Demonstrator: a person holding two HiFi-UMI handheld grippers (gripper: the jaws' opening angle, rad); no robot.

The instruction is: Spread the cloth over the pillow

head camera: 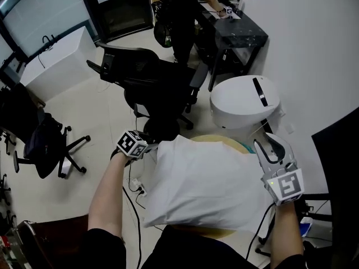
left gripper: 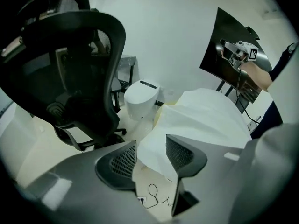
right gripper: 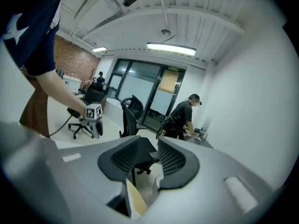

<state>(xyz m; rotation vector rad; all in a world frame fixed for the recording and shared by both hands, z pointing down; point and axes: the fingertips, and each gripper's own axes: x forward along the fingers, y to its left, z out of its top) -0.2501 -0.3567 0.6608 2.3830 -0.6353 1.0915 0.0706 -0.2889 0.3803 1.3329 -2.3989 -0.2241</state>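
The pale floor [head camera: 101, 114] carries nearly everything. At the far middle a black office chair [head camera: 148, 86] stands on it, and a second dark chair [head camera: 42, 144] stands at the left. A white round-topped unit [head camera: 244, 100] sits at the right, with a black desk [head camera: 238, 35] beyond it by the far wall. Black cables [head camera: 136, 206] trail over the near floor. Nearest, a pale yellow round top [head camera: 221, 141] bears the white cloth-draped pillow [head camera: 207, 184]; what holds that top up is hidden.
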